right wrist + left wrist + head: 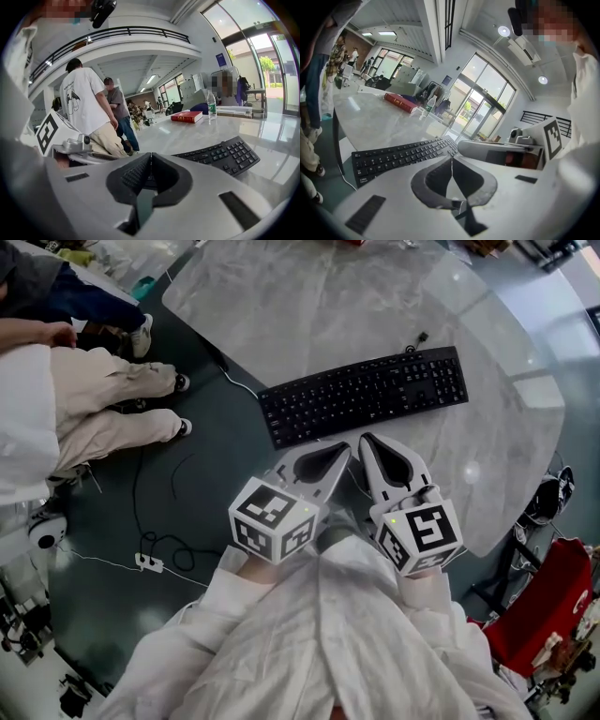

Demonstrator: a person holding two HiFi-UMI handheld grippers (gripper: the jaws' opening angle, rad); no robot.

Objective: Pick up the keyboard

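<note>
A black keyboard (pixel 364 394) lies flat on the pale marble table (pixel 309 306), its cable trailing off the left edge. My left gripper (pixel 345 448) and right gripper (pixel 366 440) hover side by side just short of the keyboard's near edge, both shut with nothing between the jaws. In the left gripper view the keyboard (pixel 403 157) stretches to the left beyond the closed tips (pixel 451 157), and the right gripper's body (pixel 501 152) sits close on the right. In the right gripper view the keyboard (pixel 220 155) lies ahead and right of the closed tips (pixel 151 154).
A red book (pixel 186 116) and a water bottle (pixel 212 105) stand far back on the table. People stand left of the table (pixel 84 409). Cables and a power strip (pixel 148 563) lie on the dark floor. A red chair (pixel 548 601) stands at lower right.
</note>
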